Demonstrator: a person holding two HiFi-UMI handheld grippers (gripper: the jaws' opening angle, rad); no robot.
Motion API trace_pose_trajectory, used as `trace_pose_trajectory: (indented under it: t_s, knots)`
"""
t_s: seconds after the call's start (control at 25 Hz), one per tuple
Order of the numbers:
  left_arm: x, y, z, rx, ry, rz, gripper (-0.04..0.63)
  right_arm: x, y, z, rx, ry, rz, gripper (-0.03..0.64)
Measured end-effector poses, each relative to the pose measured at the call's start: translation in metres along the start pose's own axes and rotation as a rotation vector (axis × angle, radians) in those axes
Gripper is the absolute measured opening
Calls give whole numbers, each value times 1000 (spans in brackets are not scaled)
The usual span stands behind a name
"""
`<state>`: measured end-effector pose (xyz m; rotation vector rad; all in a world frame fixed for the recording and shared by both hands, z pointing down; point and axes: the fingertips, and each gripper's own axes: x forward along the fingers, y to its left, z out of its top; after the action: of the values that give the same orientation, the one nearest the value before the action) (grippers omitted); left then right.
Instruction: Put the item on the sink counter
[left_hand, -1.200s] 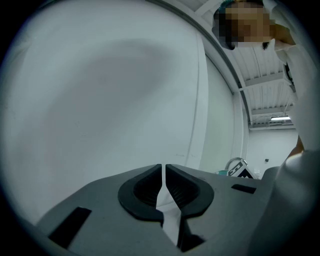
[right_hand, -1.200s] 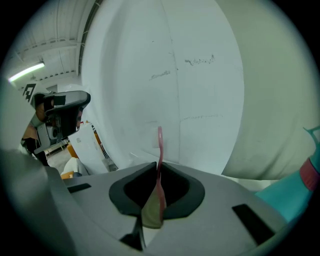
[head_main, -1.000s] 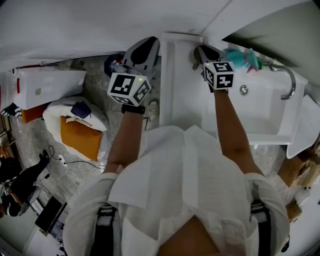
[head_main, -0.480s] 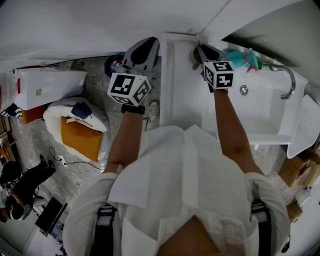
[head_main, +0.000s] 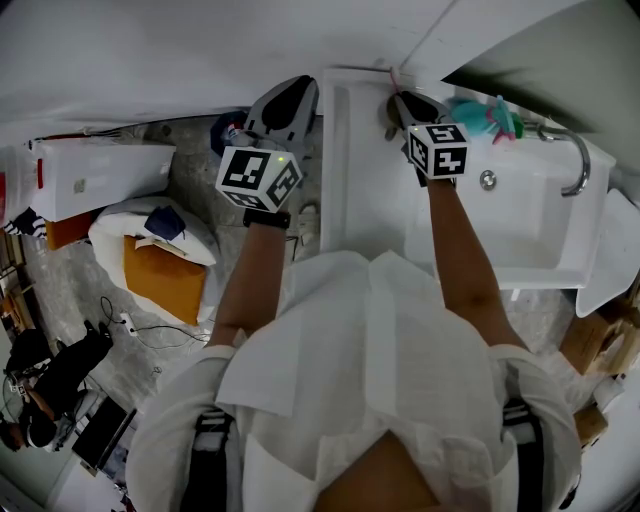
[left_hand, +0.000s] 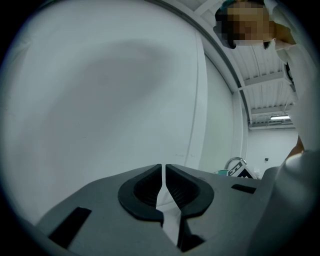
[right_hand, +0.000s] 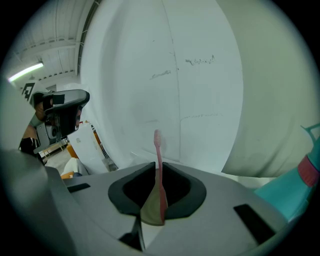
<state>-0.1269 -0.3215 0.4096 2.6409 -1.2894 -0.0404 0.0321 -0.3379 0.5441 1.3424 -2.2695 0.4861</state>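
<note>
A pink toothbrush (right_hand: 158, 160) stands upright between the jaws of my right gripper (right_hand: 157, 169), which is shut on its handle; the bristle head points up toward the white wall. In the head view the right gripper (head_main: 400, 102) hovers over the back left corner of the white sink counter (head_main: 360, 180), and the toothbrush tip (head_main: 392, 74) pokes out past it. My left gripper (head_main: 288, 98) hangs left of the counter, above the floor. In its own view the left gripper (left_hand: 163, 168) is shut with nothing in it.
The basin (head_main: 520, 225) with a chrome faucet (head_main: 576, 162) lies right of the right gripper. A teal spray bottle (head_main: 486, 115) stands at the counter's back edge. On the floor at left are a white box (head_main: 95, 175) and an orange bag (head_main: 160, 278).
Both grippers have stayed almost still. The pink toothbrush tip shows a little more past the right gripper. A person at the lower left of the floor has shifted.
</note>
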Motion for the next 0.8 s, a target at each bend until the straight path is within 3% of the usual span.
trace_pose_trajectory:
  t_s: [0.8]
  knots:
    - [-10,-7,9,16,-11,3,37,-31,-3,11,33,-67,-24,26]
